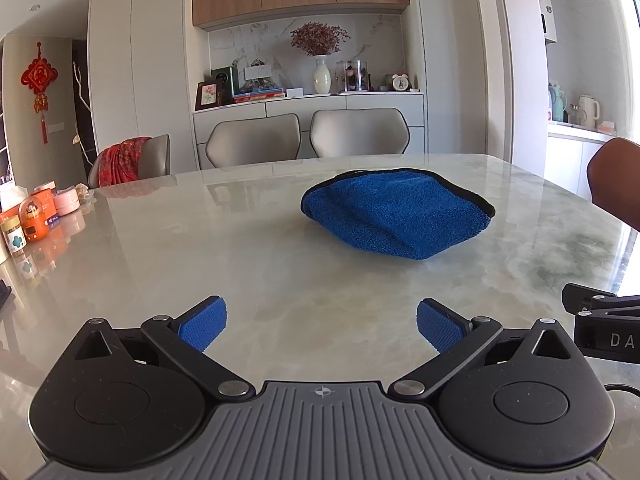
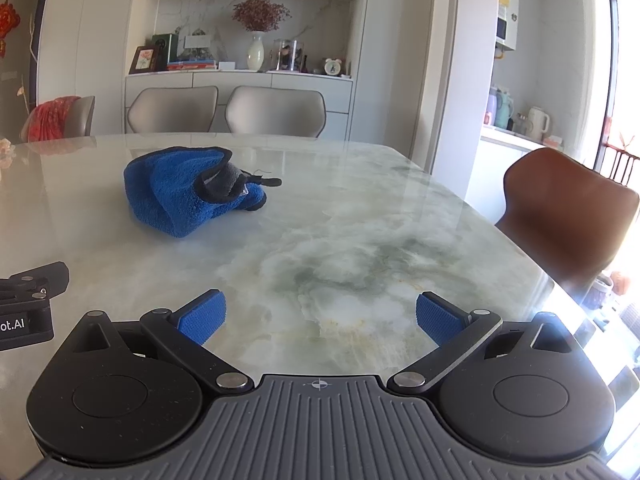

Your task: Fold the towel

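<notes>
From the left wrist view, the towel [image 1: 396, 216] sits as a rumpled blue mound on the table [image 1: 200, 248], well ahead of the left gripper [image 1: 322, 326] and a little to its right. It is bunched, not flat, with a dark hem curling over its far edge. The left gripper's jaws stand spread wide with nothing between the pads [image 1: 204, 324]; it holds nothing and touches nothing but hovers low over the bare marble. The tip of the right gripper [image 1: 600, 320] shows at the right edge.

From the right wrist view, the towel [image 2: 180, 196] lies ahead and to the left, and its open side shows here: layers gape, a grey lining and the dark hem poke out, with a small loop trailing on the table [image 2: 360, 240]. The right gripper [image 2: 320, 322] is likewise spread wide and empty, well short of the cloth.

As I judge it, a heap like this is no neat fold. Good work would mean finding true corners along that hem, one per gripper, pinching a single layer rather than the bundle, and drawing the cloth flat.
</notes>
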A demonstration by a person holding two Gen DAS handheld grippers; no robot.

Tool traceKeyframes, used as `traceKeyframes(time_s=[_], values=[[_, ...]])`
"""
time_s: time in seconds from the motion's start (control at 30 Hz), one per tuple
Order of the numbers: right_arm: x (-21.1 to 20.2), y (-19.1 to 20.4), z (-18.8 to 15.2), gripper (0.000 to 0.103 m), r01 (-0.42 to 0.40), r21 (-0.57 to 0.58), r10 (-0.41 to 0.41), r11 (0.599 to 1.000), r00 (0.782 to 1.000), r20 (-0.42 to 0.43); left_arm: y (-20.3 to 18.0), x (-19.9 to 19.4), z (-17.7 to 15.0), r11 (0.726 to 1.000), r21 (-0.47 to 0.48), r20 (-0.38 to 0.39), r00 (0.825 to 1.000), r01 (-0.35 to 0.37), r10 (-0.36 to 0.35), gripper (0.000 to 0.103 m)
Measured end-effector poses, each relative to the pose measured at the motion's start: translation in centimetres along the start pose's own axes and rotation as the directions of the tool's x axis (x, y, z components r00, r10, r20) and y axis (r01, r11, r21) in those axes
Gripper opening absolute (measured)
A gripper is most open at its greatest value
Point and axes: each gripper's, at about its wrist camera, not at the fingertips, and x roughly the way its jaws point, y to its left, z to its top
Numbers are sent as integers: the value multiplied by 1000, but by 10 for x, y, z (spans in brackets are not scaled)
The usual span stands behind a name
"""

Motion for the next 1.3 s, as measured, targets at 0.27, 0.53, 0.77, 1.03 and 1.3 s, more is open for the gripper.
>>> traceKeyframes(time_s=[0.27,0.53,0.77,1.03,1.3], values=[[-2,-1,0,103,1,-4,-1,1000,1000,-1,2,-1,-3,1000,-5,3,1000,-3,3,103],[-2,0,1,103,2,-7,-2,1000,1000,-7,0,2,-4,1000,-2,4,1000,-1,1,103],[-4,-1,0,103,0,-9,0,1000,1000,-10,-1,3,-4,1000,-3,4,1000,-3,3,103],[-1,1,1,103,-2,-14,1,1000,1000,-15,1,0,-7,1000,-5,4,1000,-1,1,103],[1,1,1,103,-6,-23,5,1000,1000,-21,1,1,-8,1000,-6,-1,1000,-1,1,103]])
